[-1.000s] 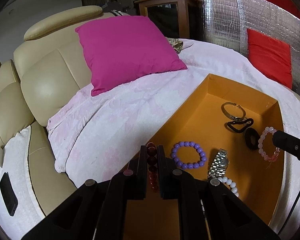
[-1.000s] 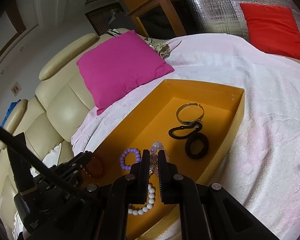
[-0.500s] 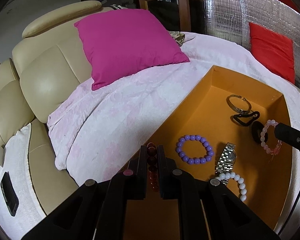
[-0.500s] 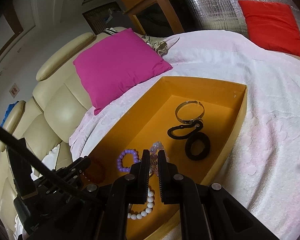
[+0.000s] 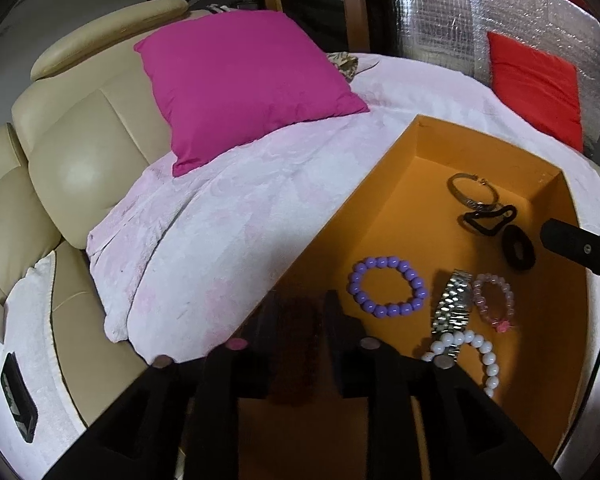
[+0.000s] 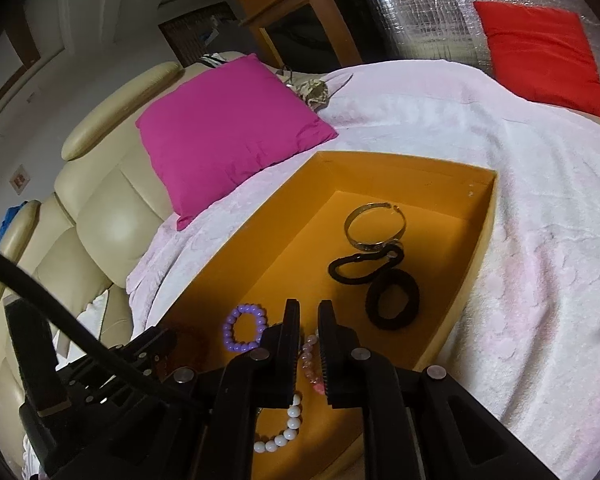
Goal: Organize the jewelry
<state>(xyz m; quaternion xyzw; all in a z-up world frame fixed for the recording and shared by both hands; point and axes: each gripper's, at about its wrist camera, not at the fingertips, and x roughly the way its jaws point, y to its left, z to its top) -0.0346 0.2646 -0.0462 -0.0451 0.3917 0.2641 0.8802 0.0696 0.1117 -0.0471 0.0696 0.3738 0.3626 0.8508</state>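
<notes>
An orange box [image 5: 416,132] [image 6: 404,162] lies on a white-pink blanket. Inside are a purple bead bracelet [image 5: 387,286] [image 6: 244,328], a silver watch [image 5: 452,304], a white bead bracelet [image 5: 474,354] [image 6: 284,428], a pink bead bracelet [image 5: 494,302] [image 6: 310,360], a metal bangle [image 5: 474,192] [image 6: 374,228] and two black hair ties [image 5: 518,246] [image 6: 392,294]. My left gripper [image 5: 296,316] has its fingers parted, blurred, with a dark red bead bracelet [image 5: 296,344] between them over the box's near left corner. My right gripper [image 6: 309,320] is slightly open above the pink bracelet, which lies on the box floor.
A magenta pillow [image 5: 244,80] leans on a cream leather sofa [image 5: 80,168] to the left. A red cushion [image 5: 536,84] stands at the back right against silver foil. A phone [image 5: 18,396] lies at the far left. A wooden cabinet [image 6: 300,12] stands behind.
My right gripper let go of the pink bracelet, which now lies beside the watch. My left gripper's fingers have spread apart around the dark red bracelet.
</notes>
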